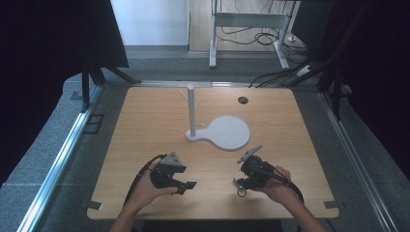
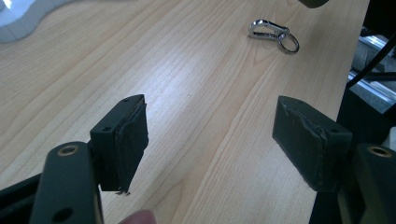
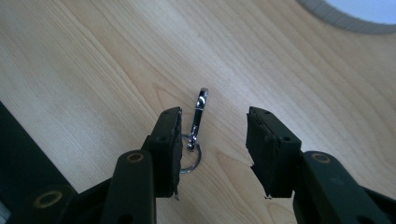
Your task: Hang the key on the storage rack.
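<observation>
The right hand-held gripper hangs wide over the flat keyring clasp, low centre — closing could skate it across the worktop; the left hand-held gripper gapes empty.

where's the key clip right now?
The key clip lies flat on the table near its front edge on the right, just under the open right gripper, closer to that gripper's left jaw, well short of the white stand.

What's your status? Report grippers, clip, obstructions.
Left gripper open, holding nothing. Right gripper open, jaws around the metal clip lying flat on the table. White stand well away; nothing in the way.
</observation>
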The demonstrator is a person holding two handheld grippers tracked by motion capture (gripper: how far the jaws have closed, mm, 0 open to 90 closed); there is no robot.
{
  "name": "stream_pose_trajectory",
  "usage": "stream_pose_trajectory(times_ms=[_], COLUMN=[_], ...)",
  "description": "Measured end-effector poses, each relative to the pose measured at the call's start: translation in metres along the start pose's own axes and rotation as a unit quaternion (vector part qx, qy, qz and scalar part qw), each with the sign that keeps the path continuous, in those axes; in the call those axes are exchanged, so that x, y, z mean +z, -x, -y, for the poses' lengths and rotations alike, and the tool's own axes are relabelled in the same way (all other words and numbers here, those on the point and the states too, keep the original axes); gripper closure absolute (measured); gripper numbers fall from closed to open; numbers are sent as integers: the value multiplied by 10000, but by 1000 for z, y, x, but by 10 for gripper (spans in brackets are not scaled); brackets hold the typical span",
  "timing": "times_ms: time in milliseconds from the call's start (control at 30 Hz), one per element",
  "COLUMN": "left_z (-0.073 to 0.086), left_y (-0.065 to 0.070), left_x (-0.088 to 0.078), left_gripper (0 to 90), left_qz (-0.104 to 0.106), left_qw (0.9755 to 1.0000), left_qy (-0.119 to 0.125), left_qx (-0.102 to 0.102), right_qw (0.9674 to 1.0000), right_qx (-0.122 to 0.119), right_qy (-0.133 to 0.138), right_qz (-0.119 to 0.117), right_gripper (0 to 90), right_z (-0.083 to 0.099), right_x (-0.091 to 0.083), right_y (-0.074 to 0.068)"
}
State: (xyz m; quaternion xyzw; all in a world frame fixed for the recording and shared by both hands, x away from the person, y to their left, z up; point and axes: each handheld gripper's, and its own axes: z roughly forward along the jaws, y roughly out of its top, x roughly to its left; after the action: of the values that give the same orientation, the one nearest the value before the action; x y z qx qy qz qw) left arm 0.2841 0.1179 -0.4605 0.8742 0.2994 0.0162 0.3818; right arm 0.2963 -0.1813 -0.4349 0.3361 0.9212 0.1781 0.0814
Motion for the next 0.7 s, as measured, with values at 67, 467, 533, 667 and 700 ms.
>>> stream_pose_trajectory(times_ms=[67,467,533,667,700], left_z=[0,0,1,1,1], left_y=[0,-1,-1,0,0], left_x=[1,2,3,5,5], left_gripper=[271,271,271,271,271], left_qz=[2,-33,-37,-28,-30], left_qw=[10000,10000,10000,9999,9999], left_qy=[-19,-70,-79,-106,-117], left_qx=[22,26,28,63,67], right_qw=[10000,9997,9997,9996,9996], right_qx=[15,3,-10,-33,-35], right_qy=[-40,-173,-189,-215,-235], right_qz=[-31,-149,-164,-186,-175], right_gripper=[563,572,572,580,586], right_z=[1,1,1,2,2], right_x=[5,22,24,27,28], right_y=[0,-2,-3,-5,-5])
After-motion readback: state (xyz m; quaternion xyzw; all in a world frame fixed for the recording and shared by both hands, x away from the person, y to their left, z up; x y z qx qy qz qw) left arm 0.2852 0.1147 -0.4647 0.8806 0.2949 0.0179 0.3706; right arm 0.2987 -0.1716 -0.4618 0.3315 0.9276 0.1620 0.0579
